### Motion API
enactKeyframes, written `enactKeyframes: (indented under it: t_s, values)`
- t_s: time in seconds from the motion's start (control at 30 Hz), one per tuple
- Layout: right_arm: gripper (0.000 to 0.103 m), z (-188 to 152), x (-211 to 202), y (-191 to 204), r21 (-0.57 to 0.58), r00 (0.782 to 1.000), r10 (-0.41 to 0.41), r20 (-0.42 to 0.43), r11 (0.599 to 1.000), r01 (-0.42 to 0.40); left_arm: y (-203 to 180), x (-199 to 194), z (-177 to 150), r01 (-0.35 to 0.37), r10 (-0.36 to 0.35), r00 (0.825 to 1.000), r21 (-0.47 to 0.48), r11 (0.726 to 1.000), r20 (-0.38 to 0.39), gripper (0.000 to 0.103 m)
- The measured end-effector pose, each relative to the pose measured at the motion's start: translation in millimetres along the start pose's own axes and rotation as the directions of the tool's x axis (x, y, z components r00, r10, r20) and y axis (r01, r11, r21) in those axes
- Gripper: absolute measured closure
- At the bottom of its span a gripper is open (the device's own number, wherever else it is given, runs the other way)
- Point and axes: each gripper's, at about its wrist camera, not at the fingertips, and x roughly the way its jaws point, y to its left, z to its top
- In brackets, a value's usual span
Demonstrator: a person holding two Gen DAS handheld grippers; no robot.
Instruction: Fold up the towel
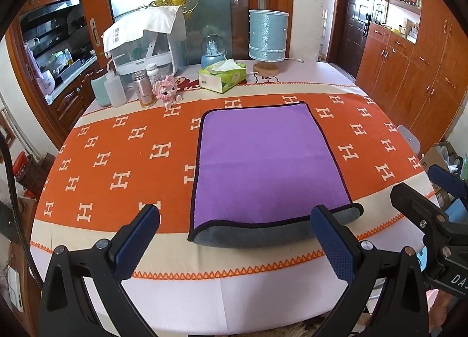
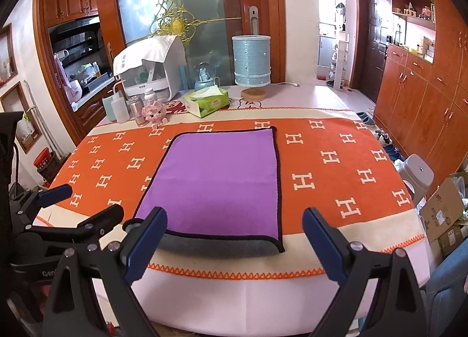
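A purple towel (image 1: pixel 263 161) with a black border and grey underside lies flat on the orange tablecloth, folded over, with its grey fold at the near edge. It also shows in the right wrist view (image 2: pixel 222 185). My left gripper (image 1: pixel 234 234) is open and empty, held above the table's near edge just in front of the towel's near edge. My right gripper (image 2: pixel 234 237) is open and empty, also just in front of the towel's near edge. The right gripper shows at the right of the left wrist view (image 1: pixel 430 191), and the left gripper at the left of the right wrist view (image 2: pixel 79 202).
At the table's far side stand a tissue box (image 1: pixel 222 75), a blue lamp (image 1: pixel 267 37), a snow globe (image 1: pixel 212 50), bottles (image 1: pixel 143 88), a pink toy (image 1: pixel 168 91) and a white appliance (image 1: pixel 146 41). Wooden cabinets (image 2: pixel 424 103) line the right wall. A grey stool (image 2: pixel 418 173) stands at the right.
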Motion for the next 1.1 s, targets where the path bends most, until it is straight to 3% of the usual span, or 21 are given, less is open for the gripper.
enactKeyframes:
  t_s: [0.33,0.77,0.87,1.0,1.1]
  values:
    - [0.019,-3.5,23.3,-3.9,-0.017,0.999,0.008,-0.048,1.0,-0.009,4.2,35.3,-2.1,-0.049,0.05,0.999,0.05,0.998,-0.015,0.001]
    - [0.032,-22.0,69.4,-19.0,-0.028,0.989,0.005,-0.15,1.0,-0.009,15.8,84.9,-14.3,-0.022,0.028,0.995,0.072,0.997,-0.091,0.001]
    - [0.035,-27.2,79.0,-23.9,-0.038,0.985,0.026,-0.17,0.999,-0.033,20.4,94.8,-16.0,0.002,0.007,0.993,0.074,0.997,-0.118,0.001]
    - [0.036,-33.0,89.3,-32.1,-0.064,0.981,0.04,-0.192,0.997,-0.053,34.8,105.9,-20.0,0.093,-0.084,0.985,0.055,0.994,-0.149,0.001]
    - [0.037,-38.1,97.5,-39.2,-0.078,0.975,0.055,-0.216,0.994,-0.074,45.3,115.9,-23.5,0.11,-0.095,0.978,0.07,0.992,-0.187,0.001]
